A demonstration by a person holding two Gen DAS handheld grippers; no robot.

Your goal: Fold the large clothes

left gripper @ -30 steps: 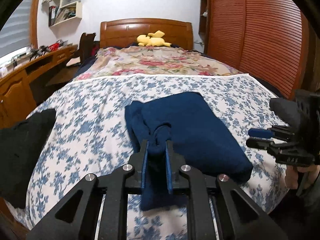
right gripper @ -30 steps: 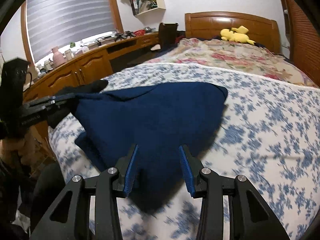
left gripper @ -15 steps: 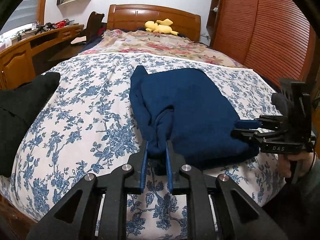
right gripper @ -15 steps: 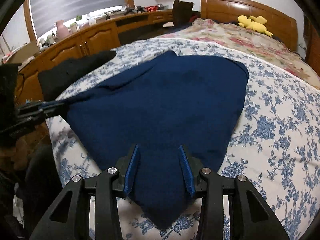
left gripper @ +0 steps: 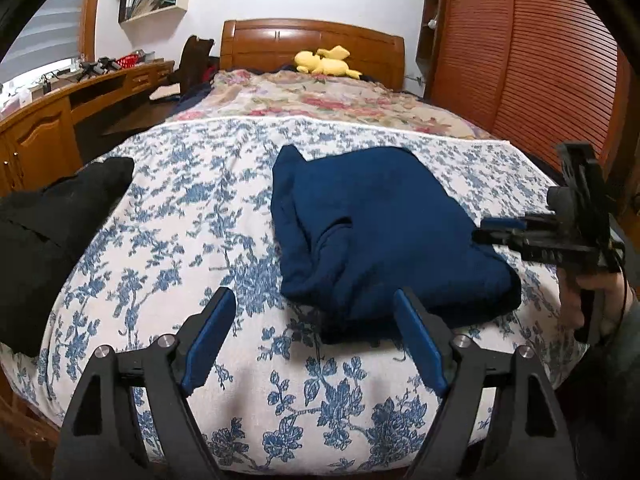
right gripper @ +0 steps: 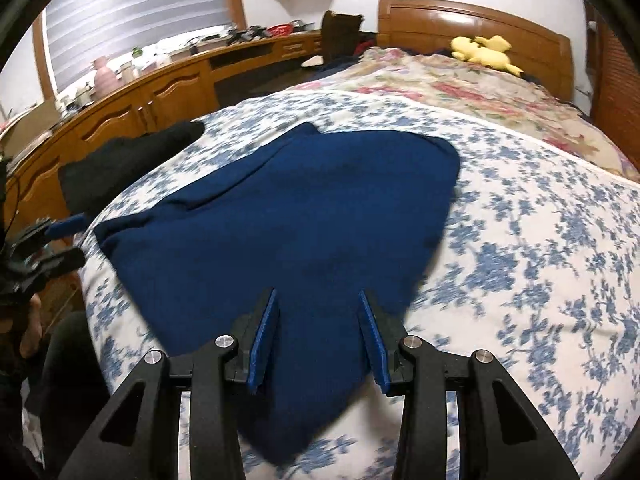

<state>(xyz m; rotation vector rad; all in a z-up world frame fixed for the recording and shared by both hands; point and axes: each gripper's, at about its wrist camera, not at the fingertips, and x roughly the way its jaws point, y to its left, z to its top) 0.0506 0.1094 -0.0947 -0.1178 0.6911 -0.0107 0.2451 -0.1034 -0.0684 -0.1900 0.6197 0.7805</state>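
On the bed point(left gripper: 168, 216), my left gripper point(left gripper: 316, 336) has just opened, dropping the sweater point(left gripper: 384, 232) folded; my right gripper point(right gripper: 318, 336) hangs half-open, pinching nothing.

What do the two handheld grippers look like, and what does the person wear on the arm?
Both the left gripper and the right gripper have black angular frames with triangular cut-outs, silver bolt heads and flat blue finger pads. By the right one a dark grey sleeve shows.
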